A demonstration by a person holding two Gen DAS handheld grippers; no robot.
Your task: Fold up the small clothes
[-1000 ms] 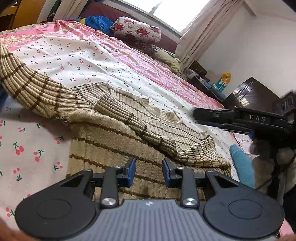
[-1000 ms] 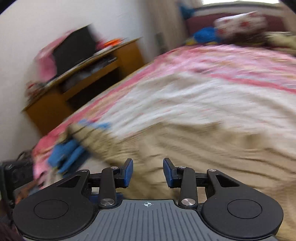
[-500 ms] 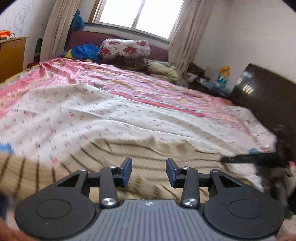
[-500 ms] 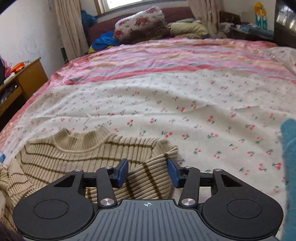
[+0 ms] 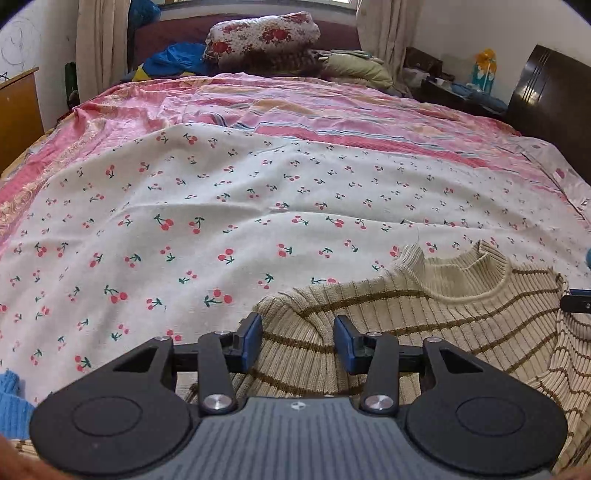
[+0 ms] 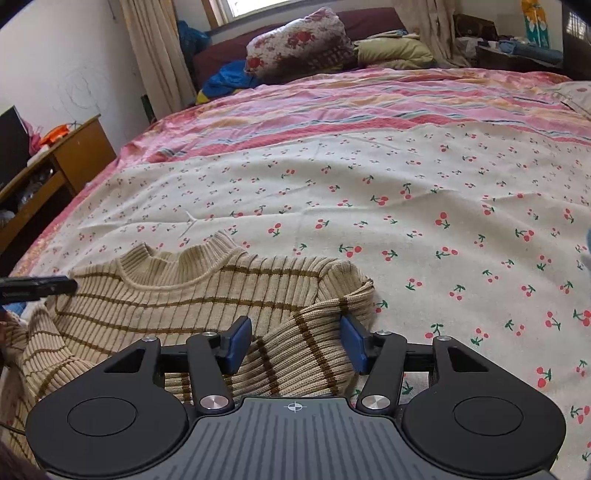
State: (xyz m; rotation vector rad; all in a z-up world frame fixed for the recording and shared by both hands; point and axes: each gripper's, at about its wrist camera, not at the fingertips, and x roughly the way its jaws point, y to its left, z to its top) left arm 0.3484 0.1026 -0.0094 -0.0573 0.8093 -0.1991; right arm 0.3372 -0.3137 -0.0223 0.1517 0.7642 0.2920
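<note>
A beige ribbed sweater (image 5: 424, 325) with brown stripes lies flat on the cherry-print sheet (image 5: 184, 229), collar towards the pillows. My left gripper (image 5: 297, 341) hovers over its left shoulder. Its jaws are opening, and the cloth lies loose between them with no pad pressing. My right gripper (image 6: 297, 341) is over the sweater's (image 6: 184, 306) right shoulder, where a sleeve is folded across. Those jaws are opening too, with the sleeve fold loose between them. Each gripper's tip shows at the edge of the other view: the right gripper (image 5: 576, 301) and the left gripper (image 6: 37, 286).
A pink striped blanket (image 5: 332, 110) covers the far half of the bed, with floral pillows (image 5: 262, 35) and bedding at the window. A wooden desk (image 6: 55, 158) stands left of the bed and a dark headboard (image 5: 550, 96) to the right. Blue knitwear (image 5: 11, 402) lies at the near left.
Both views have swung round and settled facing the pillows. The sleeves now lie folded over the sweater. Both grippers' jaws stand wider apart than before.
</note>
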